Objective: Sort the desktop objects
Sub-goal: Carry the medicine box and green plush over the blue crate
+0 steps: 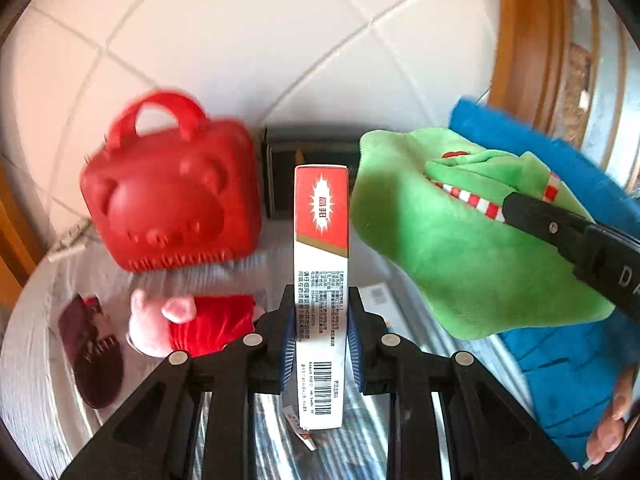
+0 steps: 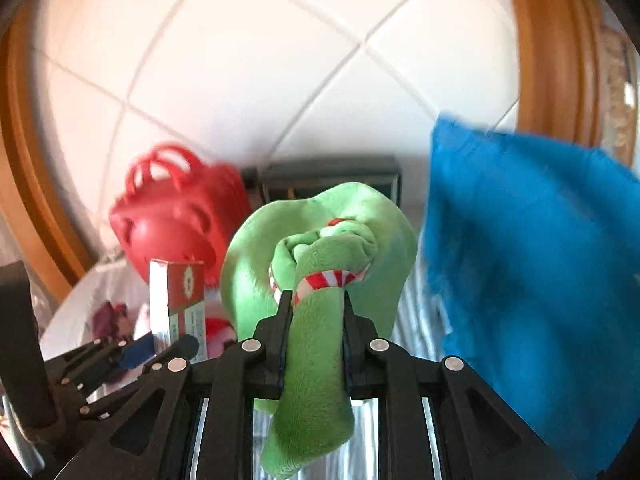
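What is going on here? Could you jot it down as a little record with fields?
left claw: shut on a tall red and white box
right claw: shut on a green plush toy with a red and white striped band
left behind on the table: red bear-faced case, pink plush pig, dark red pouch
to the right: blue cloth
background: white tiled wall

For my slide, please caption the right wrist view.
Right hand-held gripper clamps green plush toy beside blue cloth.
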{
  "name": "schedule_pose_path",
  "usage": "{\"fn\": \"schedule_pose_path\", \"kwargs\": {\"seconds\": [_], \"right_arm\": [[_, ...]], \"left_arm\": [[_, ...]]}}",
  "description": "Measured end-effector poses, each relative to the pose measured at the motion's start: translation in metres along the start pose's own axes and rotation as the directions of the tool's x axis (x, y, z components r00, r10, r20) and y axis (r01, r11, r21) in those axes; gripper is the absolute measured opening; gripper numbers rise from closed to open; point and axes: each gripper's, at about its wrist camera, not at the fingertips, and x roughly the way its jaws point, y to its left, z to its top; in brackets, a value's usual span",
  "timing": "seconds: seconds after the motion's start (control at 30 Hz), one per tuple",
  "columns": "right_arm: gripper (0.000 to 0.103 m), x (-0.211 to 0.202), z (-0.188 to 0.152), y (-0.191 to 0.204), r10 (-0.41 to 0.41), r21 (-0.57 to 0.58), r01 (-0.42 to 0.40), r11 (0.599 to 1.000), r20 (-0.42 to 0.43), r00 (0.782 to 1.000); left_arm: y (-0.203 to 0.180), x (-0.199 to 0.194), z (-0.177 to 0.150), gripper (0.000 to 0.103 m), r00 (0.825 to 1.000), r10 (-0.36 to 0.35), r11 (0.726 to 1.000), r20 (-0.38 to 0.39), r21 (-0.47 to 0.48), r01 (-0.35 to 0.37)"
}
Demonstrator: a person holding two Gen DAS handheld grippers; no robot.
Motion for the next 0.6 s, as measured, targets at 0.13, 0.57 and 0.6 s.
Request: {"fn": "schedule_pose_path", "kwargs": {"seconds": [0.13, 0.57, 0.6], "right_arm": [[0.019, -0.064, 0.012, -0.004, -0.033, 0.014, 0.031, 0.999, 0.094, 0.995], [0.019, -0.222, 0.034, -0.064, -0.198, 0.118, 0.173, 0.978, 0.26, 0.945], [0.019, -0.23, 0.037, -0.074, -0.219, 0.129, 0.191, 0.973, 0.264, 0.939]], "left_arm": [[-0.022, -0.049, 0.009, 0.022, 0.996, -0.023, 0.999, 0.087, 0.04, 0.019], [-0.127, -0.133, 0.051, 0.023, 0.957, -0.191, 0.97, 0.22, 0.189, 0.15], [-0.137, -0.134, 0.056, 0.023, 0.954, -0.202, 0.967, 0.22, 0.199, 0.159]]}}
